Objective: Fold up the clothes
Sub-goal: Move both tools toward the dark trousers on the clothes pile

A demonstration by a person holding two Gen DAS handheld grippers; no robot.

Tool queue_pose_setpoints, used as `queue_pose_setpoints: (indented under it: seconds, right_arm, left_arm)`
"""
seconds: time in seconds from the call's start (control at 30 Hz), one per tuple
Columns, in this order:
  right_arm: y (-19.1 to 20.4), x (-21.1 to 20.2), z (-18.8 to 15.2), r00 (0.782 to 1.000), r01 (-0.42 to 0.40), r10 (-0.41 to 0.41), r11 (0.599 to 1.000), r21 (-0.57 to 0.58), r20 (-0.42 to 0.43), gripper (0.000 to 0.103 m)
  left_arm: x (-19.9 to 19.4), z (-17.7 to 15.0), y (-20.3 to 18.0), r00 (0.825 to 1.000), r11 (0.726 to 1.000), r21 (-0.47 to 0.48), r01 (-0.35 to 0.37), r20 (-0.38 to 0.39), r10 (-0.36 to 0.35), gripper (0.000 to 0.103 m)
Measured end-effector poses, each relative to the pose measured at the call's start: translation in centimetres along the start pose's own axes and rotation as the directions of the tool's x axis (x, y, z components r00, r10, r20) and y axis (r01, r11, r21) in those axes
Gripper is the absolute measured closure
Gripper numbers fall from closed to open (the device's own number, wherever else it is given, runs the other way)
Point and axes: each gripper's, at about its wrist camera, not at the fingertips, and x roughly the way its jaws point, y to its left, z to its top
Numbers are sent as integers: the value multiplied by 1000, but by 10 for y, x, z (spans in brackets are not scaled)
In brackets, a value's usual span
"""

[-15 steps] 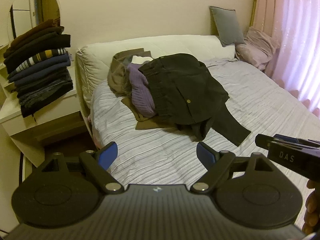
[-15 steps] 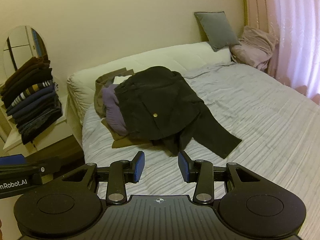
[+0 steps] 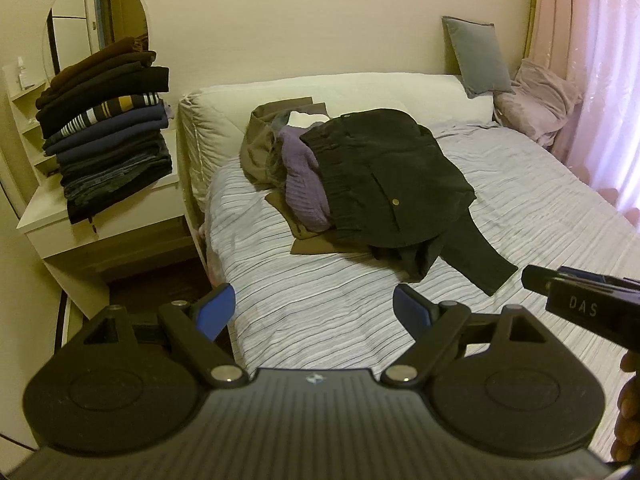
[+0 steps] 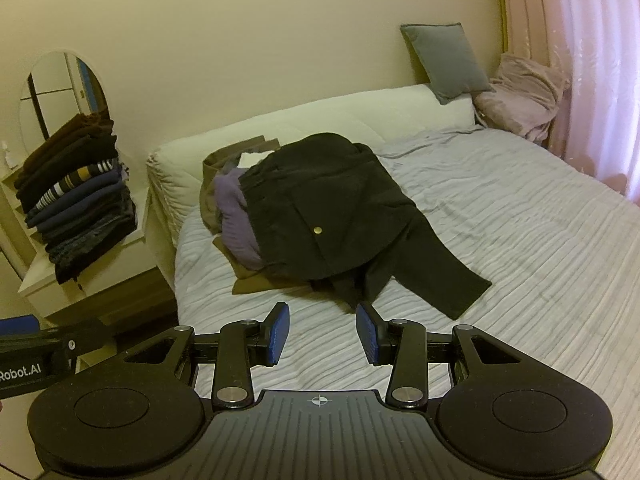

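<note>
Dark trousers (image 4: 344,216) top the unfolded heap on the striped bed (image 4: 520,264) while my left tongs (image 3: 314,312) gape wide and my right tongs (image 4: 322,332) stand half open, both empty.

**Where everything lies in the bedroom**

A heap of clothes (image 4: 320,216) lies on the bed (image 4: 520,280), near the head end and toward its left side. One pair of trousers (image 4: 340,208) lies on top of the heap, with a leg spread out on the bed to the right. Behind the heap a long pillow (image 4: 320,120) runs along the wall. A cushion (image 4: 446,60) leans on the wall at the far right, with a bundle of cloth (image 4: 520,96) just beside it. Left of the bed stands a surface (image 3: 100,224) with a stack of folded clothes (image 3: 108,136) on it. A mirror (image 3: 96,16) stands behind the stack.
</note>
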Motion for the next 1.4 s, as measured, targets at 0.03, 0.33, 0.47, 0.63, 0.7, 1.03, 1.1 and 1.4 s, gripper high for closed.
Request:
queue_pose_setpoints:
  seconds: [0.03, 0.33, 0.47, 0.63, 0.7, 1.03, 1.1, 1.4]
  right_arm:
    - [0, 0, 0, 1000, -2, 2, 1000, 1, 0, 62]
    - [-4, 1, -6, 1000, 2, -2, 1000, -1, -20, 62]
    - [-5, 0, -6, 1000, 6, -6, 1000, 3, -17, 62]
    - [-6, 2, -5, 1000, 24, -24, 1000, 8, -19, 62]
    - [-7, 4, -5, 999, 35, -35, 999, 10, -18, 62]
    - [-9, 23, 3, 994, 106, -105, 994, 40, -28, 62]
    - [-9, 30, 7, 992, 120, -118, 992, 46, -33, 62]
    - [-4, 76, 26, 985, 168, -164, 983, 76, -57, 62]
  left_arm:
    - [-1, 0, 0, 1000, 1000, 0, -4, -2, 4, 19]
    - [-2, -2, 6, 1000, 1000, -18, -19, -19, 18, 19]
    - [1, -2, 7, 999, 1000, -14, -17, -27, 17, 19]
    - [8, 1, 7, 999, 1000, -5, -1, -34, 1, 19]
    - [12, 3, 8, 999, 1000, 1, 8, -36, -8, 19]
    - [47, 25, 13, 996, 997, 24, 74, -51, -73, 19]
    - [56, 31, 14, 995, 996, 29, 89, -56, -87, 19]
    - [112, 62, 22, 987, 989, 58, 139, -88, -134, 19]
